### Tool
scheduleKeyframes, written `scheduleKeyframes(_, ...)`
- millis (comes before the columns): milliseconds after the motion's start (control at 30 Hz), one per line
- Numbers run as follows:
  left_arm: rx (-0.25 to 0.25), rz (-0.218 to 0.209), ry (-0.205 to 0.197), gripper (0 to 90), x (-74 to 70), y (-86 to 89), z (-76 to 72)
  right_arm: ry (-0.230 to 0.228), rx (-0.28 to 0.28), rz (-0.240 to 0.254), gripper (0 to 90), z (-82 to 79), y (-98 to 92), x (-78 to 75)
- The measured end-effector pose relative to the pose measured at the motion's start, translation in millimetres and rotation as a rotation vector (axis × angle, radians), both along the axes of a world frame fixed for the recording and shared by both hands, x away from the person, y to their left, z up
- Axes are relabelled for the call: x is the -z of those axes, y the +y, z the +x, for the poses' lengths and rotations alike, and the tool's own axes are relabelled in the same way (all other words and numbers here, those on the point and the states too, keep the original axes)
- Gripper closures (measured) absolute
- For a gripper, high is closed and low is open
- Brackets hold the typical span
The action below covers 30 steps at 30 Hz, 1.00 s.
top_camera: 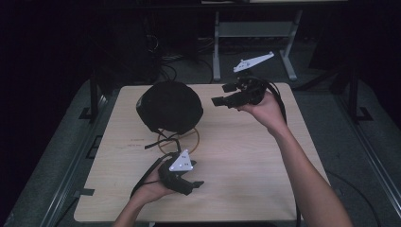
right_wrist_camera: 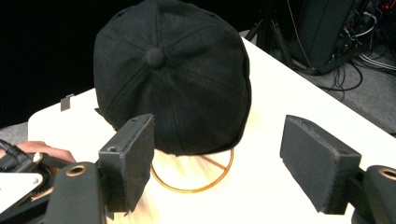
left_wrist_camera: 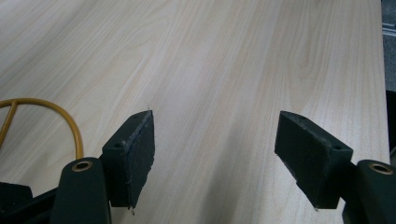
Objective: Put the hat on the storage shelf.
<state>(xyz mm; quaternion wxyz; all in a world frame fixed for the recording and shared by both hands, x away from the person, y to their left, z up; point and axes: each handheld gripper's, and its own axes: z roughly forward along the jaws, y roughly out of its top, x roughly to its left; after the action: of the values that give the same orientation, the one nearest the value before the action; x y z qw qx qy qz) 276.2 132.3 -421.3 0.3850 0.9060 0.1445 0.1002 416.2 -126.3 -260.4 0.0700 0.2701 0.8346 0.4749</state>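
The pale wood-grain tabletop [top_camera: 246,161] carries a black fabric baseball cap [top_camera: 169,107] near its far left corner, perched on a thin golden wire ring stand [top_camera: 194,140]. The right gripper [top_camera: 226,93] hovers beside the cap, fingers [right_wrist_camera: 128,161] spread with nothing between them — it should close on the crown's side panel, not the stand, so the ring stays put. The left gripper [top_camera: 191,186] waits near the tabletop's near edge, fingers [left_wrist_camera: 133,154] spread too, ready to steady the ring.

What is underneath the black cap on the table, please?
A golden wire ring shows beneath the black cap, resting on the table as the base of a stand. The stand's upper part is covered by the cap, so its shape cannot be seen.
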Motion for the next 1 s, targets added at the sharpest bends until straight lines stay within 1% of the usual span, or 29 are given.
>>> scheduleKeyframes(33, 0.001, 0.004, -0.002, 28.6, 0.0, 0.0, 0.0, -0.013, 0.001, -0.006, 25.2, -0.3, -2.8, 1.5)
scheduleKeyframes(200, 0.006, 0.008, -0.002, 28.5, 0.7, -1.0, -0.3, -0.002, 0.015, 0.006, 24.9, -7.5, -14.3, 6.0)
scheduleKeyframes(367, 0.008, 0.013, -0.005, 28.5, 1.1, -1.7, -0.5, -0.012, 0.025, 0.008, 24.4, -13.6, -26.1, 10.1)
scheduleKeyframes(567, 0.007, 0.017, -0.004, 28.5, 1.7, -1.9, -0.9, -0.011, 0.040, 0.004, 23.9, -20.6, -40.0, 18.0)
scheduleKeyframes(600, 0.007, 0.018, -0.004, 28.4, 1.6, -2.1, -1.0, -0.004, 0.044, 0.007, 23.8, -22.2, -42.1, 19.1)
scheduleKeyframes(867, 0.007, 0.025, -0.004, 28.4, 1.8, -2.2, -1.1, -0.003, 0.063, 0.007, 22.5, -33.3, -62.3, 31.3)
scheduleKeyframes(1000, 0.006, 0.022, -0.002, 28.3, 1.8, -2.1, -1.4, 0.007, 0.077, 0.015, 22.2, -40.1, -73.8, 39.1)
